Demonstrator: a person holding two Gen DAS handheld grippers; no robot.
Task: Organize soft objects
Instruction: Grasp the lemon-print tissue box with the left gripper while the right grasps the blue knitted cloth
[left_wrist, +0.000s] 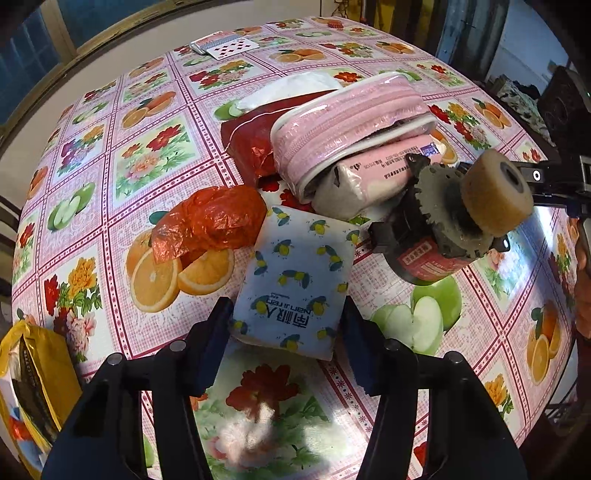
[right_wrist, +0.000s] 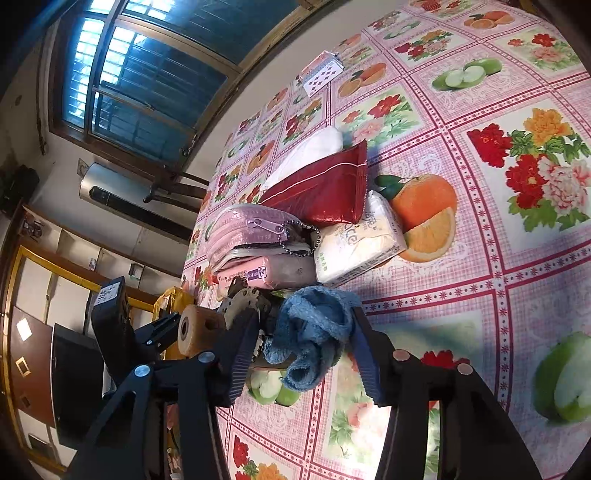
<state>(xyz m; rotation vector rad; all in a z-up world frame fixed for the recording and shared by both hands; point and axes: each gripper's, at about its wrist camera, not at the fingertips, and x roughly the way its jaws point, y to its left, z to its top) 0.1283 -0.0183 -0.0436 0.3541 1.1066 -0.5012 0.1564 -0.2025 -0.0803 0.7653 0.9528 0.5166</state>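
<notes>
The left gripper has its two fingers spread apart, one on each side of the near end of the lemon tissue pack. The pack lies flat on the flowered table, its far end toward the pile, with the crumpled orange bag just beside it on the left. The fingers look close to the pack's sides, but I cannot tell if they touch it yet. To do this step well, I think the fingers should slide a bit further along the pack, stay level, and then squeeze slowly, because the pack is squishy and could slip out or bend. The right gripper has its fingers pressed on the blue cloth, which is bunched up between them and hangs down a little. Just past the cloth sits the pile: the pink pouch, the red bag and the white tissue pack, all touching each other.
</notes>
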